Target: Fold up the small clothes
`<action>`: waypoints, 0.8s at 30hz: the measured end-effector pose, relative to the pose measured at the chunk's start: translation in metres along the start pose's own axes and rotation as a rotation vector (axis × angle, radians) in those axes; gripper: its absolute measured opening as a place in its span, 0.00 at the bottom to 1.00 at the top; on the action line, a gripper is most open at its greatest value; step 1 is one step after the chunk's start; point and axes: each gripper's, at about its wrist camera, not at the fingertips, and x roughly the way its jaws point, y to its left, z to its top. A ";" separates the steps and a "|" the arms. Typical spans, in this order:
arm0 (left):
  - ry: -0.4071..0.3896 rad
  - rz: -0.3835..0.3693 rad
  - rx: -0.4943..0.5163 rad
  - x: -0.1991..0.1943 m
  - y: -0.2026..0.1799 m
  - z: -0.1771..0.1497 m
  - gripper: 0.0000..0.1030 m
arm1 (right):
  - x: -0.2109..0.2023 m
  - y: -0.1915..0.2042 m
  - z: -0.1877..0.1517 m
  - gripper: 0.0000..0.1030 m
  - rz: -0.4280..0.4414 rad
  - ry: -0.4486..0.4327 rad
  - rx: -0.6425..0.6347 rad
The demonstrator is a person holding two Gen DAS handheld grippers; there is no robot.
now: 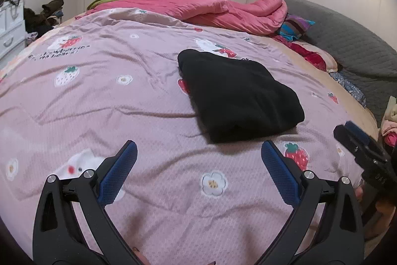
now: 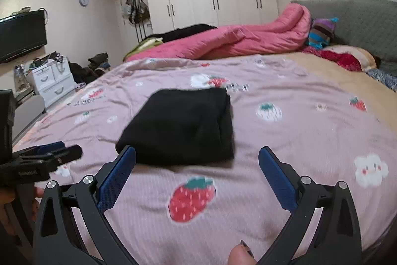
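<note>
Our left tongs (image 1: 198, 165) hang wide open over the bed (image 1: 74, 101), holding nothing, with the black garment (image 1: 238, 96) lying flat ahead and slightly right of them, already squared into a neat block. Our right tongs (image 2: 197, 165) are spread just as wide and empty, their left tip just at the block's near edge, though we can't tell whether it touches.

What could go wrong? We reckon that tip could catch the near edge and drag the top layer open, undoing the fold. The quilted cover looks soft and wrinkled, so a push could slide the whole block instead of lifting it. And the two tools sit close together, so they could knock each other.

The count: two tongs, both empty. One black garment on the near half of the bed. One pink quilt (image 2: 235, 41) bunched along the far side, one grey headboard (image 2: 359, 24) at far right.
</note>
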 end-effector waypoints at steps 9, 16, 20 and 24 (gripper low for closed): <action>-0.016 -0.026 0.004 -0.005 0.002 -0.023 0.91 | -0.007 0.007 -0.024 0.96 -0.072 0.002 -0.054; 0.003 -0.026 -0.003 -0.003 0.004 -0.026 0.91 | 0.004 0.005 -0.029 0.96 -0.085 0.042 -0.055; 0.008 -0.016 0.002 -0.003 0.004 -0.028 0.91 | 0.007 0.006 -0.030 0.96 -0.088 0.049 -0.056; 0.008 0.005 0.001 -0.004 0.005 -0.028 0.91 | 0.008 0.006 -0.030 0.96 -0.086 0.050 -0.056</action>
